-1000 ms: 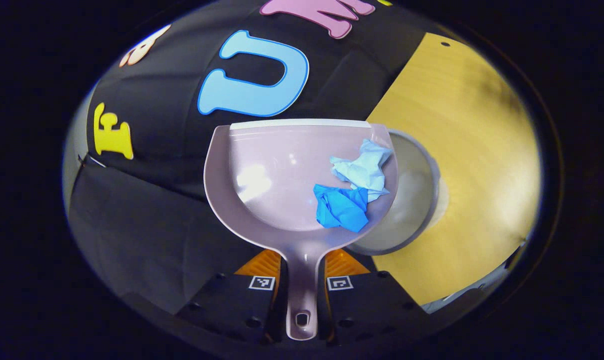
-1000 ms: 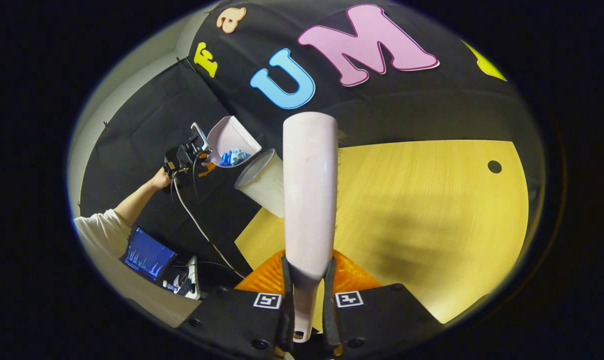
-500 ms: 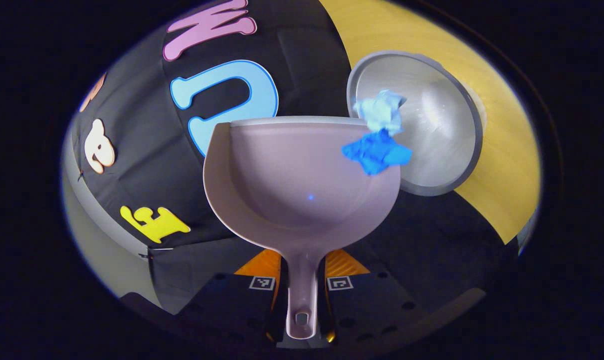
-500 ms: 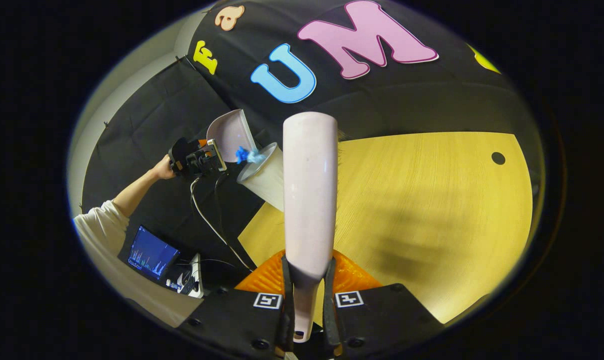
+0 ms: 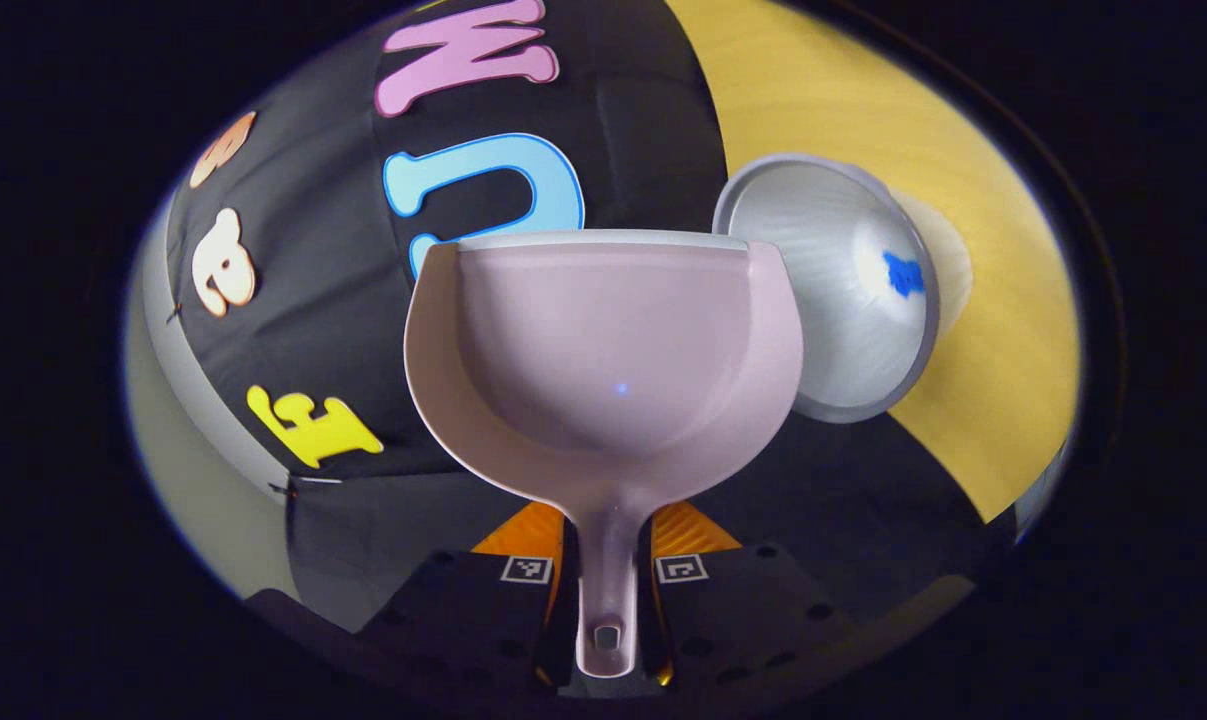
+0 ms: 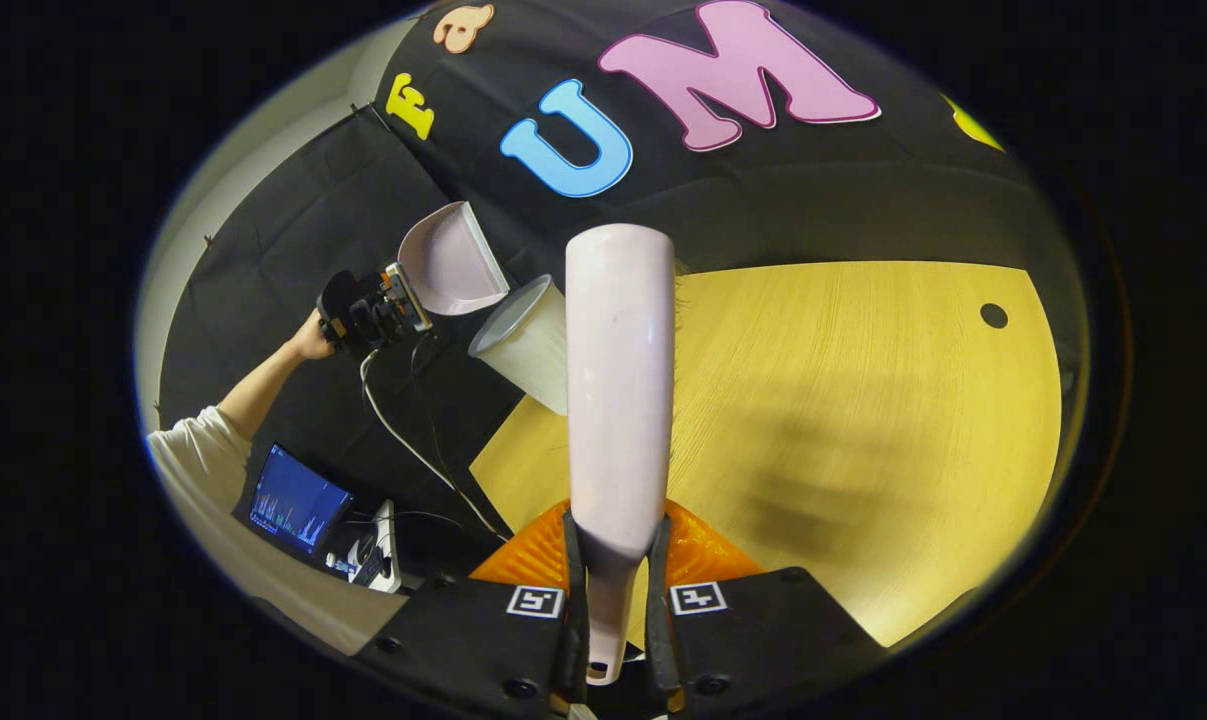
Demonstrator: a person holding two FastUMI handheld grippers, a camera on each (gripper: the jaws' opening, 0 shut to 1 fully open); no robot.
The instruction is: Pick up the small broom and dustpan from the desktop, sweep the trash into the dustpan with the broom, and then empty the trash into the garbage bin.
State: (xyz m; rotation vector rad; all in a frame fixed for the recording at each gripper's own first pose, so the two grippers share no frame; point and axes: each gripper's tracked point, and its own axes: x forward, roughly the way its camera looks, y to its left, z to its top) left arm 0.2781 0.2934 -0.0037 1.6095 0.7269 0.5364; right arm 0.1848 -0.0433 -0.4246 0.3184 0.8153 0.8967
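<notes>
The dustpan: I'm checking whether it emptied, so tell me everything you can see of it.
The dustpan is pale pinkish, glossy plastic: a rounded scoop with raised side walls, a flat front lip and a narrow handle with a hanging hole. Its pan is bare. The left gripper holds it by the handle, jaws shut on both sides. It hangs beside the garbage bin, where a blue scrap lies inside.

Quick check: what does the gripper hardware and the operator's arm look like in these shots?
Both the left gripper and the right gripper have black bodies bearing two square black-and-white tags, over ribbed orange plates. A dark cable trails from the left one. The person wears a white short sleeve.
</notes>
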